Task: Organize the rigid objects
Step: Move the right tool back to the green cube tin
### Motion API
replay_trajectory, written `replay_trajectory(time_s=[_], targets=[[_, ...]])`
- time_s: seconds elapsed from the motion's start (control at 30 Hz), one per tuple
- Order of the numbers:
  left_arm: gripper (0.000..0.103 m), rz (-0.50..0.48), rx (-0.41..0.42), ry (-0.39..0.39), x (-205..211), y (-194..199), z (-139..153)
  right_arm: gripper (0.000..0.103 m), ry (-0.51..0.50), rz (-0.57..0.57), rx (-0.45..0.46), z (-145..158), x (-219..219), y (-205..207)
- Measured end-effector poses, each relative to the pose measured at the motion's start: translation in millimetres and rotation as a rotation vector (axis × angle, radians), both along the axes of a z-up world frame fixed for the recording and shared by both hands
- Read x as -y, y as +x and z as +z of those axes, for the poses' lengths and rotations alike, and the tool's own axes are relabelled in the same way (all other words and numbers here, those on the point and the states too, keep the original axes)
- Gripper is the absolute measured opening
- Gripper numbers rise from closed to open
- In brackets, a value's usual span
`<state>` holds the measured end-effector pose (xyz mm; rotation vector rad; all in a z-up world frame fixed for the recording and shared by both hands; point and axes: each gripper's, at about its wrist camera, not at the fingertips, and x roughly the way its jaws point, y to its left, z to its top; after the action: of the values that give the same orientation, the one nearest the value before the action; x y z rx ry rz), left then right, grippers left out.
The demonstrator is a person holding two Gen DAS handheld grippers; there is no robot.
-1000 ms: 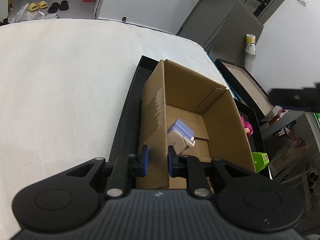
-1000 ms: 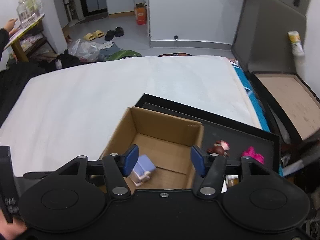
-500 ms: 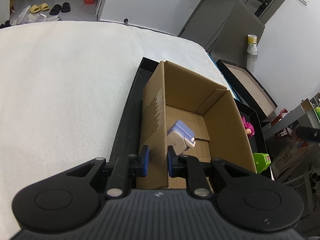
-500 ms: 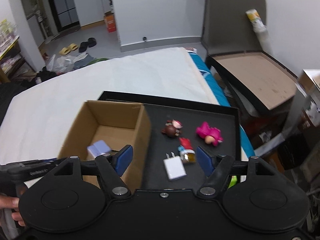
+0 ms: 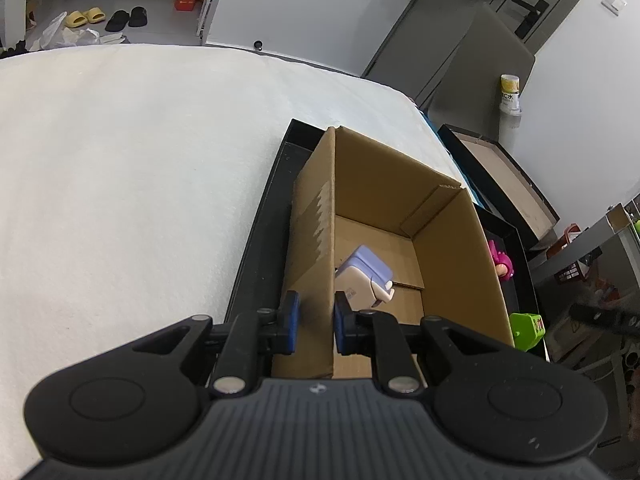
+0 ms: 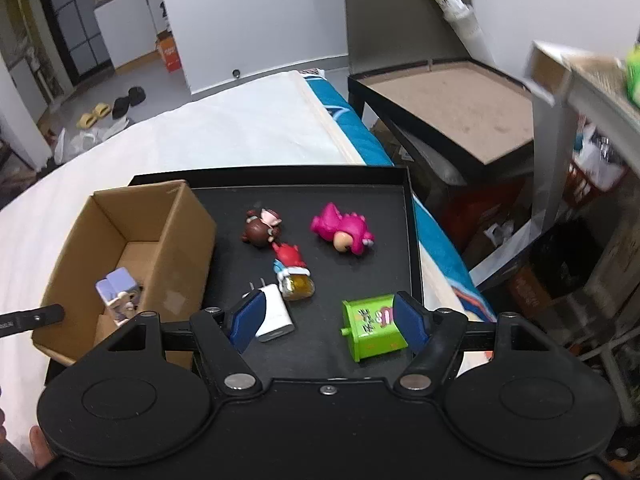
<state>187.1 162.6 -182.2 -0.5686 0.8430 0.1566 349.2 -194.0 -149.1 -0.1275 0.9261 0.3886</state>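
One charger lies in the cardboard box (image 6: 132, 240) – left tool (image 5: 314, 322) pinching its wall, right tool (image 6: 326, 322) spread – five items (image 6: 340, 232) remain on the tray (image 6: 408, 216).

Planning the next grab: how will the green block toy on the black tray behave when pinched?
The green block toy looks like rigid plastic with flat faces, so it should hold firm, not flex. It lies flat, unlikely to roll. Its glossy surface may slip, and the small peg on its side could snag.
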Motion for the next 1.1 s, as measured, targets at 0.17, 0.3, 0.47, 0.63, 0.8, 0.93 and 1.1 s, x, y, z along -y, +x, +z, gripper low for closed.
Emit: replay_trajectory(time_s=[0.17, 0.3, 0.47, 0.63, 0.8, 0.93, 1.1], targets=[[0.016, 0.0, 0.003, 0.019, 2.5, 1.5, 1.0, 0.07, -0.042, -0.035, 0.012, -27.5, 13.4, 3.5], [0.016, 0.008, -0.009, 0.029, 4.0, 4.6, 1.5, 0.07, -0.05, -0.014, 0.047, -35.4, 18.6, 8.6], [0.015, 0.02, -0.019, 0.043, 6.9, 9.4, 1.9, 0.07, -0.025, 0.004, 0.057, -43.9, 21.4, 18.5], [0.015, 0.02, -0.02, 0.068, 11.5, 11.5, 2.6, 0.07, -0.038, 0.04, 0.07, -53.0, 17.4, 24.2], [0.015, 0.024, -0.024, 0.077, 13.1, 11.0, 2.7, 0.068, -0.034, 0.042, 0.066, -58.3, 17.5, 28.2], [0.015, 0.027, -0.028, 0.079, 14.4, 11.7, 2.8, 0.056, -0.017, 0.038, 0.042, -63.3, 20.0, 32.4], [0.015, 0.024, -0.03, 0.082, 14.5, 11.9, 2.8, 0.002, 0.018, 0.058, 0.023, -60.8, 21.2, 30.2]])
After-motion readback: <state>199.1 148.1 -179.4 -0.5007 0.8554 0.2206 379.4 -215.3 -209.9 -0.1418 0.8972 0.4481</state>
